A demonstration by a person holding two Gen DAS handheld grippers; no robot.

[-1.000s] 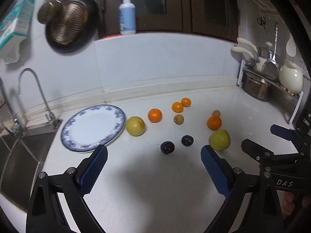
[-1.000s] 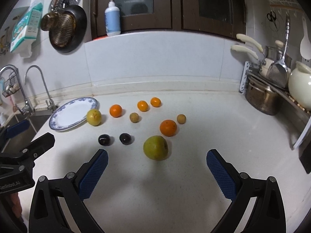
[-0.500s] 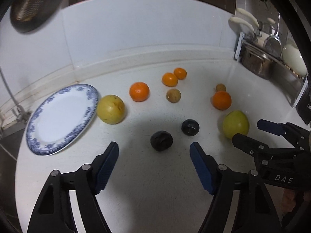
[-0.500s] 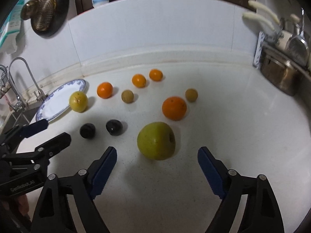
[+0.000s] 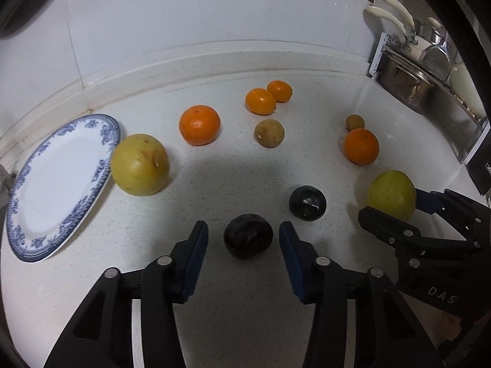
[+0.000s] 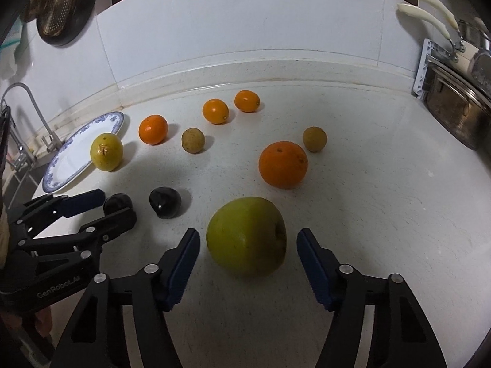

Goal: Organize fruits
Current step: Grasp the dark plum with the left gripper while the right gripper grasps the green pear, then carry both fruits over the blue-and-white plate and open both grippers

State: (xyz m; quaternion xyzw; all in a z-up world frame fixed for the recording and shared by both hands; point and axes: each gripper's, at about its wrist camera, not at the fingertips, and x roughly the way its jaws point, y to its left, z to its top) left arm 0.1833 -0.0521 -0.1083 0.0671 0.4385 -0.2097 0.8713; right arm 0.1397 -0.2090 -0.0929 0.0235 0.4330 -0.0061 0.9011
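Note:
Several fruits lie on the white counter (image 5: 233, 322). My left gripper (image 5: 243, 236) is open, its blue pads on either side of a dark plum (image 5: 248, 239) without touching it. A second dark plum (image 5: 307, 203) lies to its right. My right gripper (image 6: 248, 245) is open around a green-yellow apple (image 6: 247, 249), pads apart from it. A yellow pear (image 5: 140, 164) rests against the blue-rimmed plate (image 5: 46, 181). Oranges (image 5: 199, 125) (image 6: 283, 164), two small tangerines (image 5: 260, 101) (image 5: 279, 91) and two brown round fruits (image 5: 269, 133) (image 6: 314, 139) lie further back.
A sink and tap (image 6: 21, 128) are at the far left beyond the plate (image 6: 66, 165). A rack with a steel pot (image 6: 454, 113) stands at the right. The tiled wall (image 6: 245, 30) runs behind the fruits. A strainer pan (image 6: 61, 9) hangs upper left.
Both grippers have moved forward and down and narrowed. The left now straddles the dark plum, the right straddles the green-yellow apple. No fruit has moved.

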